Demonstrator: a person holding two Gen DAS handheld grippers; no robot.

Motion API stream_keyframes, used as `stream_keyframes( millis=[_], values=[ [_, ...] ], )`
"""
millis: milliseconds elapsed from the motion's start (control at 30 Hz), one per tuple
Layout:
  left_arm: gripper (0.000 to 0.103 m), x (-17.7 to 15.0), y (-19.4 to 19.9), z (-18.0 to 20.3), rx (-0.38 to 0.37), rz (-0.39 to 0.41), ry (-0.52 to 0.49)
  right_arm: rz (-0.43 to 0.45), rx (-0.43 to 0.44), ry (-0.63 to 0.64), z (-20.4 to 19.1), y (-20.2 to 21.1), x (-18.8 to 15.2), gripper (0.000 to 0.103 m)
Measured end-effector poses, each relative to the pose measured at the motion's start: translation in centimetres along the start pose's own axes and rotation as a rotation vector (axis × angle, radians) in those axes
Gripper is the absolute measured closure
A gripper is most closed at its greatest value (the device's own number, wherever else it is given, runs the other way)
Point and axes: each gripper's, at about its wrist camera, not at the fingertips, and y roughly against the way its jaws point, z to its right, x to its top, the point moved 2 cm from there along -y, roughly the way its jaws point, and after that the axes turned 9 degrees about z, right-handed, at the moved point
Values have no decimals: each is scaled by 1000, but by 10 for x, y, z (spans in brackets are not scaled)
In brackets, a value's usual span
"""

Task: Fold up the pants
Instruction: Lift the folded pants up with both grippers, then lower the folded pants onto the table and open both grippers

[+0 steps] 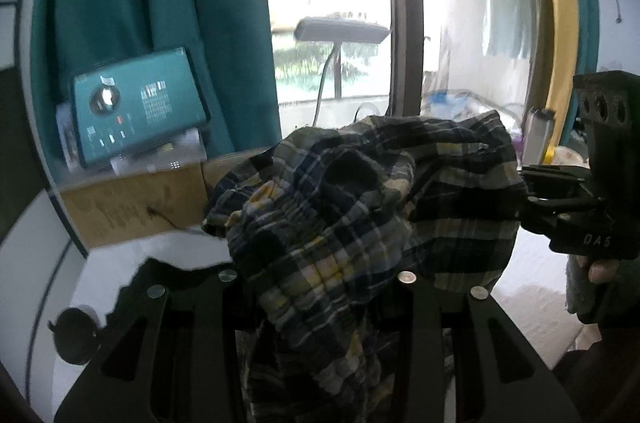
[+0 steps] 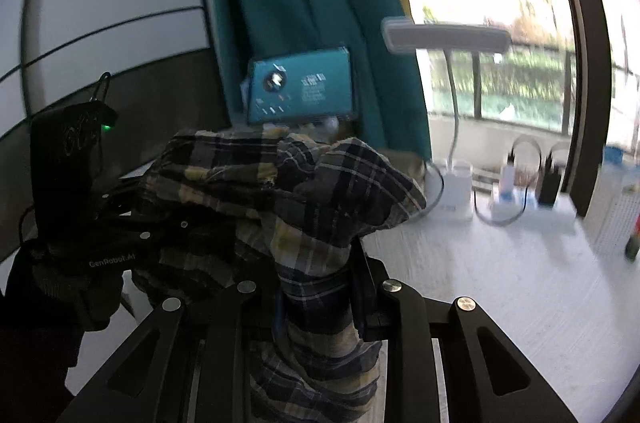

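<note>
**Pants held up between both hand-held grippers**

Left wrist view: the left hand-held gripper is clamped on the gathered waistband of the plaid pants, which bunch up just ahead of its fingers and hang down between them. To its right, the right hand-held gripper grips the same cloth. A tablet stands ahead to the left on a box.

Right wrist view: the right hand-held gripper is clamped on the pants; the left hand-held gripper holds them at its left. The white bench lies below, with a lamp ahead.
</note>
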Motion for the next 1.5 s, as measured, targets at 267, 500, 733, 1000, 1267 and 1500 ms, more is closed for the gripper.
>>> stream_keyframes(
  millis=[267,500,733,1000,1267,1500],
  values=[
    [66,-22,-50,-18,3,-121,42,-105,-7,-87,37,-54,-27,77],
    [66,-43,-85,-41,51,-233,87,-179,5,-134,62,-99,-41,77],
    [63,-63,-107,-65,92,-330,155,-270,-24,-187,88,-137,-62,77],
    [47,-68,-112,-79,111,-351,190,-322,-50,-210,102,-154,-75,70],
    [33,-73,-101,-98,179,-339,257,-332,-123,-212,109,-152,-75,43],
    [33,-51,-67,-104,243,-208,246,-327,-159,-208,108,-141,-74,43]
  ],
)
